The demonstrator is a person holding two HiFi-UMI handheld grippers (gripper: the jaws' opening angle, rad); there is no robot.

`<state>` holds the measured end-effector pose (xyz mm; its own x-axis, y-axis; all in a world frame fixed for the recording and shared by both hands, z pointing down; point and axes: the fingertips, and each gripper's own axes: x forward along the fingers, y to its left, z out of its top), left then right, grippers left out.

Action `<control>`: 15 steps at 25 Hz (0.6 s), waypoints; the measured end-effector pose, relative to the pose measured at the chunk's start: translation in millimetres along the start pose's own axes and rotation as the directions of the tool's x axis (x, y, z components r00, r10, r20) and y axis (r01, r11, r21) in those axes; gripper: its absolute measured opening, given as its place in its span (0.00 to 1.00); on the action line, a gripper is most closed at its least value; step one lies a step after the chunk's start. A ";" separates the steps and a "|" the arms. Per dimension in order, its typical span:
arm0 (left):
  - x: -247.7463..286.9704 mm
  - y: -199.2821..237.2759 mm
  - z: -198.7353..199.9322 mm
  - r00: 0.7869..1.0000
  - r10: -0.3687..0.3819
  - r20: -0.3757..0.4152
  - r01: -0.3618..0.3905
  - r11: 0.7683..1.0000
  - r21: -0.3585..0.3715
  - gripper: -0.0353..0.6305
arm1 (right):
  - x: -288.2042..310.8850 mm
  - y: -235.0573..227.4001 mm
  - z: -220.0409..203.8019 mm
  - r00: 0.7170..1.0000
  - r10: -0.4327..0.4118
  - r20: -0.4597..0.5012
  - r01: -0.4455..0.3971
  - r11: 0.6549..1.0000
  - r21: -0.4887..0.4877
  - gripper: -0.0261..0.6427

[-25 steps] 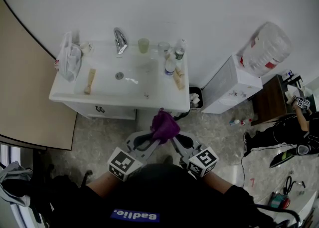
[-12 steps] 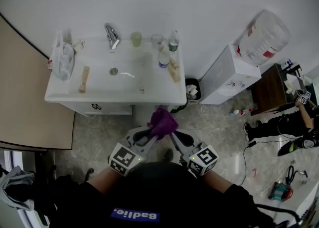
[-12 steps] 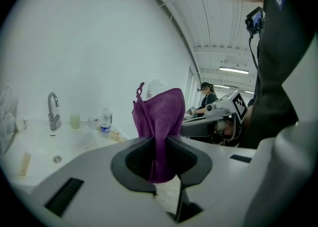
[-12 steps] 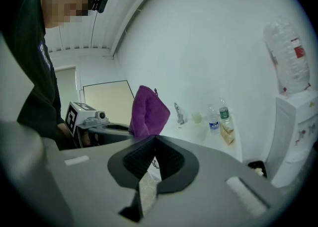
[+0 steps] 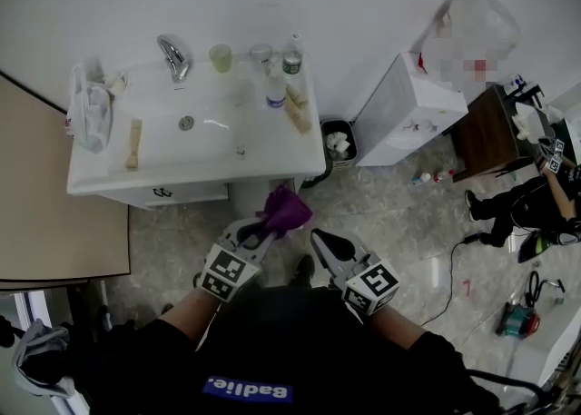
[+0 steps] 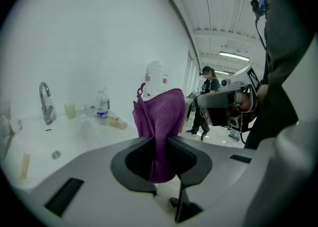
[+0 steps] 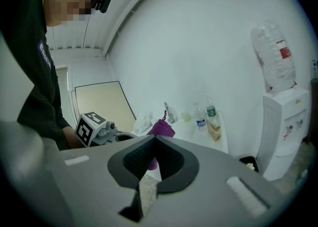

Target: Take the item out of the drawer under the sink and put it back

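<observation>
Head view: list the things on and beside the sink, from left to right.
bag → stick → faucet → green cup → bin → water dispenser. The glass, bottles and tan packet right of the cup overlap, so they are left out.

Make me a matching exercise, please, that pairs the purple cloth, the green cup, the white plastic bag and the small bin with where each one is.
Things:
1. purple cloth
2. green cup
3. white plastic bag
4. small bin

Places:
A. on the floor between the sink cabinet and the water dispenser
B. at the left end of the sink top
C. clamped in the jaws of the left gripper
D. at the back of the sink top, just right of the faucet

Pairs: 1-C, 2-D, 3-B, 4-A
</observation>
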<state>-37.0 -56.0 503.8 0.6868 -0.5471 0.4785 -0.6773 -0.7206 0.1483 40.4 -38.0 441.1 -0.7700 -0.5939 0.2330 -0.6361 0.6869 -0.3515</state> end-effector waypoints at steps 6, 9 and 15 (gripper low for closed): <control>25.8 11.3 -27.0 0.996 0.007 -0.086 -0.003 0.999 0.048 0.16 | -9.2 -14.7 -6.3 0.999 -0.033 -0.001 0.033 0.999 0.007 0.04; 39.6 16.2 -42.4 0.991 0.006 -0.133 0.005 0.997 0.083 0.16 | -11.8 -19.8 -9.3 0.999 -0.051 -0.005 0.051 0.998 0.024 0.04; 75.4 37.8 -79.9 0.971 0.015 -0.238 0.027 0.984 0.174 0.16 | -17.5 -27.7 -18.1 0.996 -0.080 -0.023 0.081 0.996 0.032 0.04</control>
<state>-31.9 -90.5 614.7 0.5937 -0.4409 0.6732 -0.6025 -0.7981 0.0086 70.5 -39.1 463.2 -0.7174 -0.6373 0.2816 -0.6946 0.6226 -0.3605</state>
